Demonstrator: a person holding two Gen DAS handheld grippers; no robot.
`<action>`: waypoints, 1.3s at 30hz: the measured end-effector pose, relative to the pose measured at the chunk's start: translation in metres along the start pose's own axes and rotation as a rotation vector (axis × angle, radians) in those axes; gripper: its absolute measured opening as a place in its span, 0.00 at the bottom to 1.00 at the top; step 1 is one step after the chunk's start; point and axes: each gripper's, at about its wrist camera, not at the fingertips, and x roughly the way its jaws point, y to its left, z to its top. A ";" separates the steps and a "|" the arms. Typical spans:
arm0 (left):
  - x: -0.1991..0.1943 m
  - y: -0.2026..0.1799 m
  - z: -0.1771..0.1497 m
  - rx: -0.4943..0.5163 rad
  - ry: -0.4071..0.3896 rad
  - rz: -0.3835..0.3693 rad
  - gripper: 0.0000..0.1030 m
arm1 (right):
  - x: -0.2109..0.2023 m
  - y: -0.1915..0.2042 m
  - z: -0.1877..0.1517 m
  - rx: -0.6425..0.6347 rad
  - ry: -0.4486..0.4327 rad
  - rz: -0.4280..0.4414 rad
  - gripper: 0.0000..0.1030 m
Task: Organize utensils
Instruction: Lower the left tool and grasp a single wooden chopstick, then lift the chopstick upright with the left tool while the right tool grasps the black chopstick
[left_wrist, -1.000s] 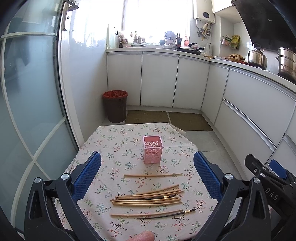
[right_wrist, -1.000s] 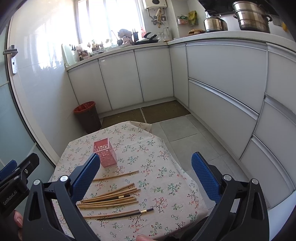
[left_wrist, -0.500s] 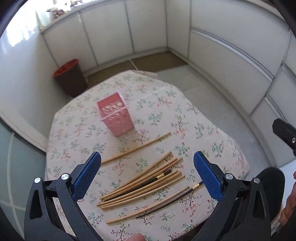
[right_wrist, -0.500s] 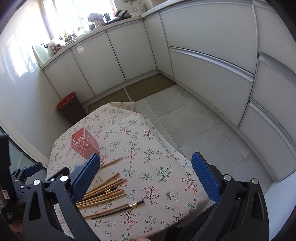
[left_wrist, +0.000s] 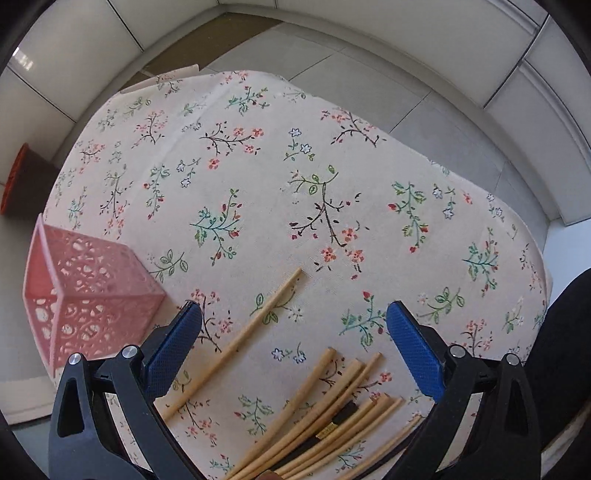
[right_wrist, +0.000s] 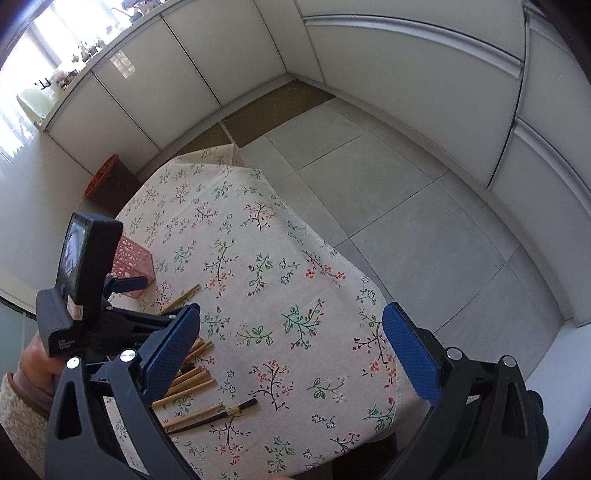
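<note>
Several wooden chopsticks (left_wrist: 325, 413) lie in a loose bundle on the floral tablecloth (left_wrist: 280, 177), with one dark chopstick among them. A single chopstick (left_wrist: 236, 347) lies apart, nearer the pink lattice holder (left_wrist: 88, 291) at the left. My left gripper (left_wrist: 293, 347) is open and empty, low over the single chopstick and the bundle's tips. In the right wrist view my right gripper (right_wrist: 291, 350) is open and empty above the table's right half; the chopsticks (right_wrist: 192, 380), the holder (right_wrist: 135, 264) and the left gripper (right_wrist: 125, 295) show at its left.
A red-rimmed waste bin (right_wrist: 105, 181) stands on the floor beyond the table. White cabinets (right_wrist: 406, 66) run along the far and right sides. The table's right edge (right_wrist: 395, 369) drops to grey floor tiles.
My left gripper has dropped and tilted down close over the chopsticks, right of the holder. My right gripper has risen and tipped down to look over the table.
</note>
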 end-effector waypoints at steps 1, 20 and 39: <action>0.006 0.001 0.004 0.008 0.010 -0.008 0.93 | 0.004 0.000 0.000 -0.001 0.007 0.001 0.94; 0.027 0.042 -0.003 -0.108 0.008 -0.115 0.07 | 0.025 0.003 -0.007 0.032 0.116 -0.015 0.93; -0.197 0.047 -0.179 -0.225 -0.624 0.106 0.04 | 0.071 0.050 -0.091 0.315 0.485 -0.030 0.54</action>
